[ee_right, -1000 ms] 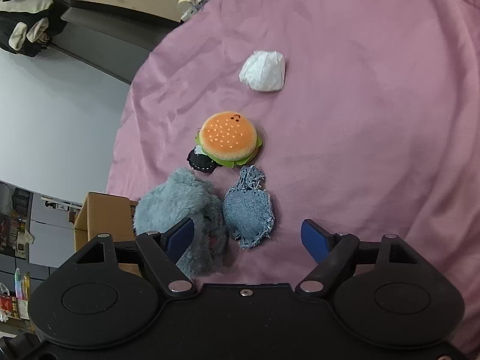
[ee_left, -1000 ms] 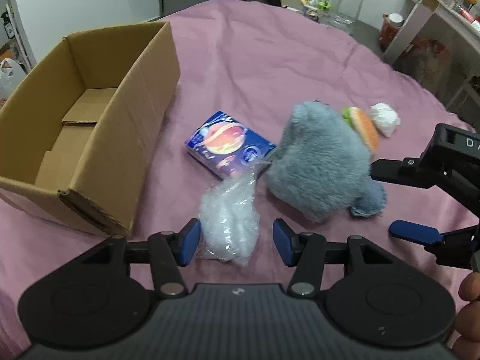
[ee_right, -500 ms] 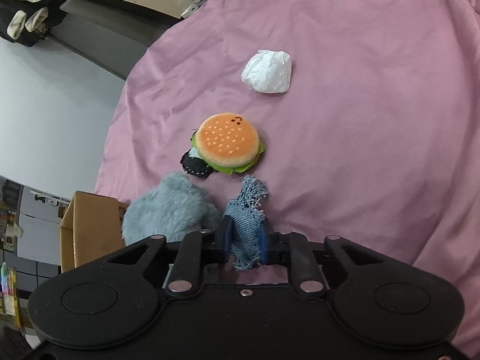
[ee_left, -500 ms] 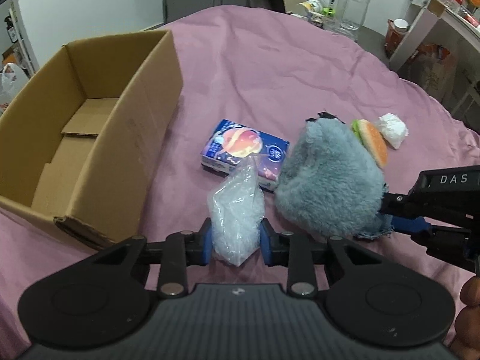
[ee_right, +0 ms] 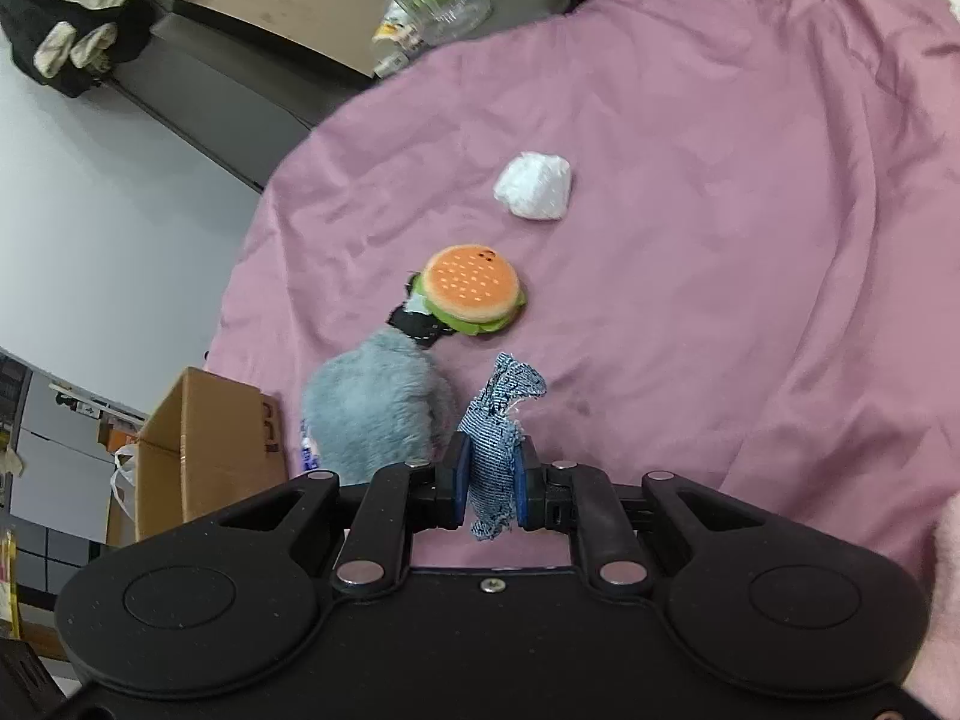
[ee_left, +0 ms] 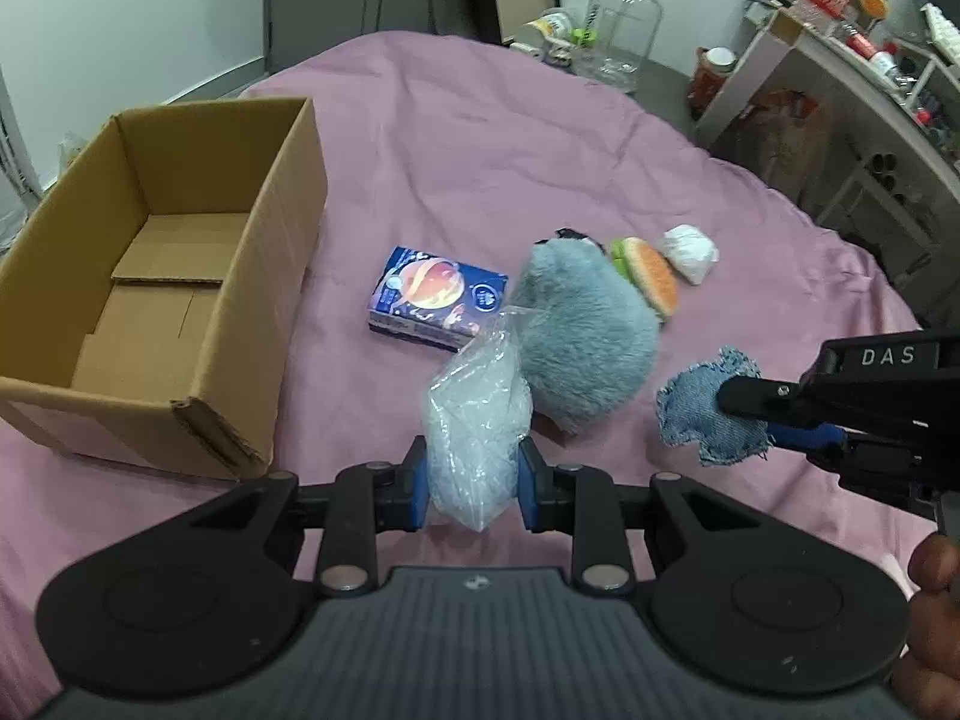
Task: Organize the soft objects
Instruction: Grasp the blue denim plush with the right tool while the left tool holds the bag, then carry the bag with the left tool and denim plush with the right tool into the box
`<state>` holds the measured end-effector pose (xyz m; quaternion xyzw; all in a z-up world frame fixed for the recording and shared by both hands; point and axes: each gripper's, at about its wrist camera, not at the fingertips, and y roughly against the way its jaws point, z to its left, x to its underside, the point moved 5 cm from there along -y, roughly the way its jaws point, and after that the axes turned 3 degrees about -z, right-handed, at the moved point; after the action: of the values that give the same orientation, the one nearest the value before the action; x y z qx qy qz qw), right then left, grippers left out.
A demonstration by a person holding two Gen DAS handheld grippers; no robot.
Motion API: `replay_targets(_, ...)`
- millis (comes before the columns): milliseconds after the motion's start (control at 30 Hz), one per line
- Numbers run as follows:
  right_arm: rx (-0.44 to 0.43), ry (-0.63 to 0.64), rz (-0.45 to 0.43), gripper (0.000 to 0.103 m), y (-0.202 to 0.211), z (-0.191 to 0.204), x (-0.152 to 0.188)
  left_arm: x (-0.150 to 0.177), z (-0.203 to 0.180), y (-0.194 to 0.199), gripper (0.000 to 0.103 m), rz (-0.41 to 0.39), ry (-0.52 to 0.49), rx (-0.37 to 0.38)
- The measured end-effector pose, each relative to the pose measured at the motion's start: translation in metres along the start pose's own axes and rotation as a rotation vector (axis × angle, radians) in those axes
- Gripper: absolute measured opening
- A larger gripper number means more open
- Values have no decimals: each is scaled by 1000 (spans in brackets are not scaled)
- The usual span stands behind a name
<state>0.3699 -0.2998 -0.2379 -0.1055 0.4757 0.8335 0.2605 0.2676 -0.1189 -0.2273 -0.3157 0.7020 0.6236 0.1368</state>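
My left gripper (ee_left: 474, 489) is shut on a crumpled clear plastic bag (ee_left: 477, 429), held just above the pink cloth. My right gripper (ee_right: 487, 483) is shut on a frayed denim patch (ee_right: 495, 456); the left wrist view shows that denim patch (ee_left: 699, 411) lifted off the cloth at the right. A grey fluffy plush (ee_left: 585, 336) lies between them. Behind it sit a burger plush (ee_right: 471, 288), a small black item (ee_right: 414, 324) and a white wad (ee_right: 534, 186). The open cardboard box (ee_left: 198, 312) stands at the left, nothing inside it.
A blue printed carton (ee_left: 435, 297) lies between the box and the grey plush. Past the pink cloth's (ee_left: 480, 138) far edge stand a clear jar (ee_left: 624, 24) and cluttered shelves (ee_left: 870, 60). A hand (ee_left: 930, 564) holds the right gripper at the right edge.
Both grippers went from open to shut, the left on the plastic bag, the right on the denim patch. Both then rose, lifting their objects off the cloth.
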Motion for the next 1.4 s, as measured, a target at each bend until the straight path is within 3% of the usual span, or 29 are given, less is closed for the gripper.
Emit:
replay_targets(533, -48, 97, -74, 15, 50, 62, 25, -18, 29, 60, 28, -55, -19, 78)
replay_targets(900, -37, 178, -84, 15, 59, 110, 40, -32, 70, 80, 27, -48, 1, 89)
replay_targets(1400, -17, 279, -33, 15, 47, 179, 56, -67, 125, 99, 27, 0, 1, 80)
